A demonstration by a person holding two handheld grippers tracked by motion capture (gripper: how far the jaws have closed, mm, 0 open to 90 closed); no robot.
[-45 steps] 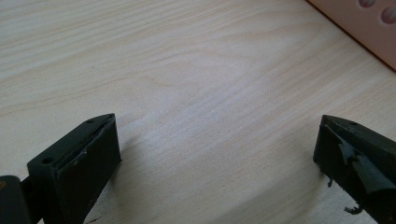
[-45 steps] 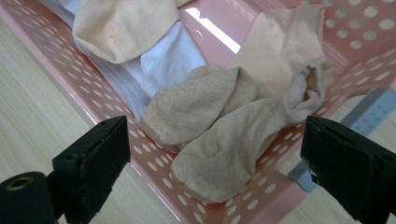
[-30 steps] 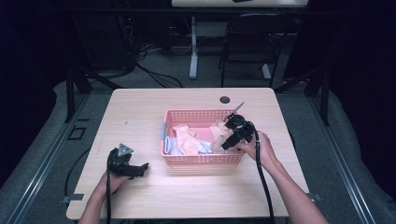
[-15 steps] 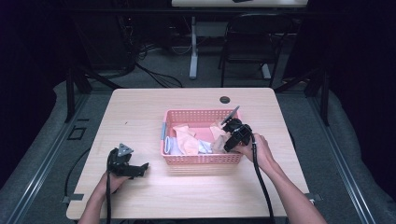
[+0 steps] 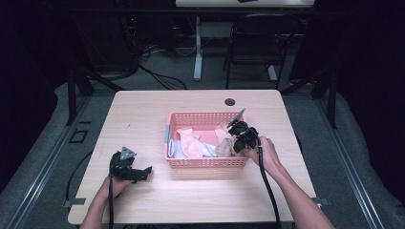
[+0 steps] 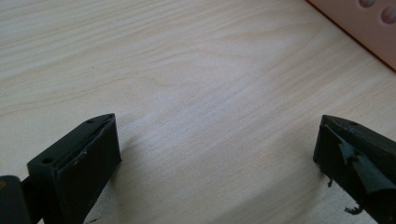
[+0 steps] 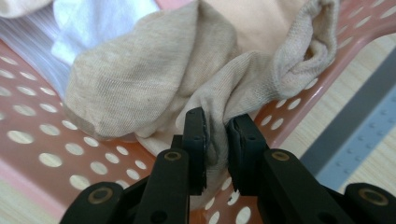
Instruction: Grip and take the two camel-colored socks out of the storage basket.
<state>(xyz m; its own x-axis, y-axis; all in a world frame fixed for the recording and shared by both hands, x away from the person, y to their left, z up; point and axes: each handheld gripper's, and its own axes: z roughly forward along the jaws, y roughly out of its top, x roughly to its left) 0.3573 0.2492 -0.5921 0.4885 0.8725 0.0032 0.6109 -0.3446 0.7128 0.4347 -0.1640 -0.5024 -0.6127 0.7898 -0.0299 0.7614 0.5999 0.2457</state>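
Dim room, dark floor with cables and desk legs behind, light wood table (image 5: 143, 119) in front of me with a pink perforated basket (image 5: 205, 162) near its middle. My right gripper (image 5: 235, 143) is inside the basket's right end, and its jaws have just been closing; in the right gripper view they now pinch a fold of the beige sock (image 7: 154, 79) between the pads, so the grip is on. That sock lies bunched in the basket's corner against the wall, touching a white cloth (image 7: 100, 21) and a peach piece (image 7: 261, 18) behind it. My left gripper (image 5: 136, 172) rests on the bare table left of the basket, jaws wide with nothing between them; the left gripper view has the basket wall (image 6: 359, 28) off at the top right. Step in hand, as I judge it: lifting the sock out. To do it well I'd go straight up and slow, since only a thin fold is caught and could slip; watch that the white cloth doesn't drag along, and clear the rim before moving sideways. Left could steady the basket if it tips. Writing: none readable anywhere, no brands or labels on sock, basket or table.
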